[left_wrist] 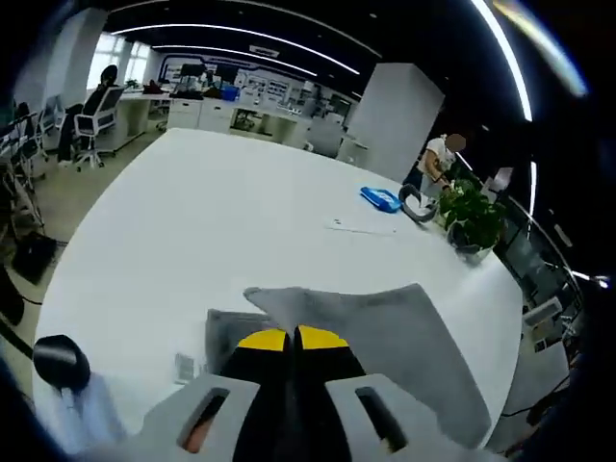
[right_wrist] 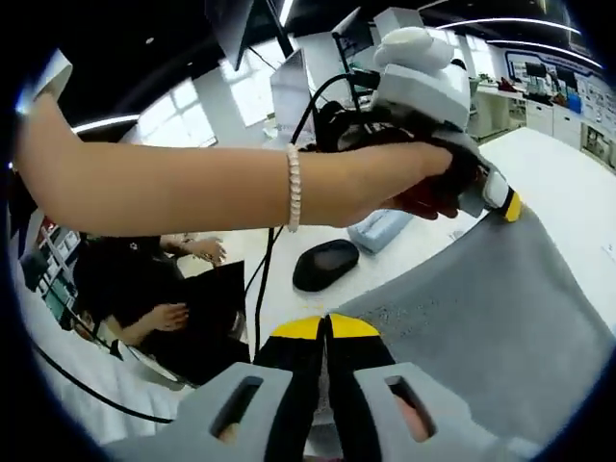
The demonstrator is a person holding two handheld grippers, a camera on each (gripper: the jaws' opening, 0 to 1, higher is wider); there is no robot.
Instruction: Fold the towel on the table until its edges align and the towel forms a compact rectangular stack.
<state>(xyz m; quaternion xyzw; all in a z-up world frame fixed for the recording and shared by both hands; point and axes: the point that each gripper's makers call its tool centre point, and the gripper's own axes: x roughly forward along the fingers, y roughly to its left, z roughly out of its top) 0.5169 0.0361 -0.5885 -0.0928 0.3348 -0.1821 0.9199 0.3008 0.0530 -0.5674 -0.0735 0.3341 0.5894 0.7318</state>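
The grey towel (left_wrist: 395,327) hangs lifted above the white table (left_wrist: 212,221), spreading rightward from my left gripper (left_wrist: 293,339), whose yellow-tipped jaws are pressed shut on its near edge. In the right gripper view the towel (right_wrist: 481,308) stretches as a taut sheet between both grippers. My right gripper (right_wrist: 325,328) is shut on its lower corner. The left gripper (right_wrist: 509,206), held by a hand with a pearl bracelet (right_wrist: 294,188), pinches the far upper corner.
A blue object (left_wrist: 381,199), a black band (left_wrist: 416,207), a sheet of paper (left_wrist: 361,226) and a potted plant (left_wrist: 472,217) sit at the table's far right. A black mouse (right_wrist: 325,265) and pale blue pouch (right_wrist: 380,229) lie beside the towel. A person (right_wrist: 164,298) sits close by.
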